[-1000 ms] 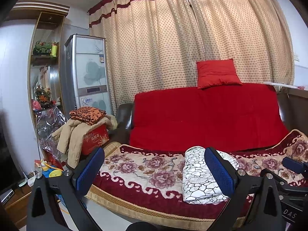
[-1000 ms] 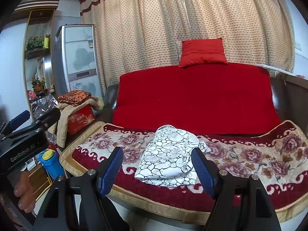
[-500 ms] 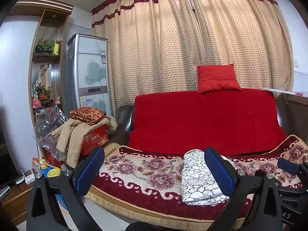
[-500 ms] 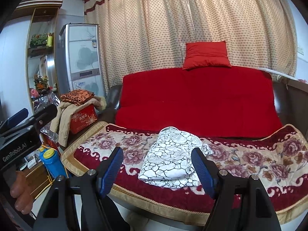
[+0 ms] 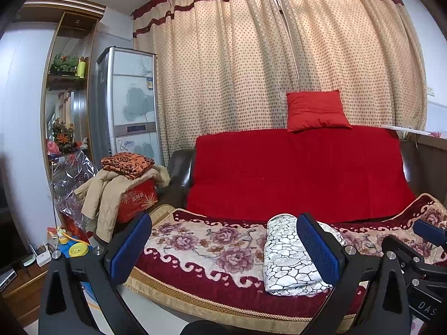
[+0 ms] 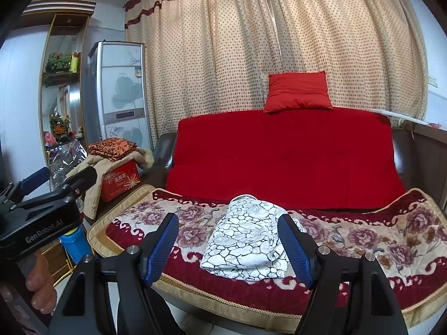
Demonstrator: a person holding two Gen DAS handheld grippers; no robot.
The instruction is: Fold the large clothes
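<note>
My left tongs [image 5: 223, 247] stood wide and held nothing, and my right tongs [image 6: 229, 247] stood wide and bare too. The folded white garment with a black crackle print [image 6: 245, 241] lay on the floral blanket [image 6: 363, 234] over the sofa seat, near the front edge, apart from both tongs. The red throw [image 6: 282, 156] covered the backrest, with 1 red cushion [image 6: 297, 92] on top. In the right view, my left hand [image 6: 39, 287] gripped its handle.
</note>
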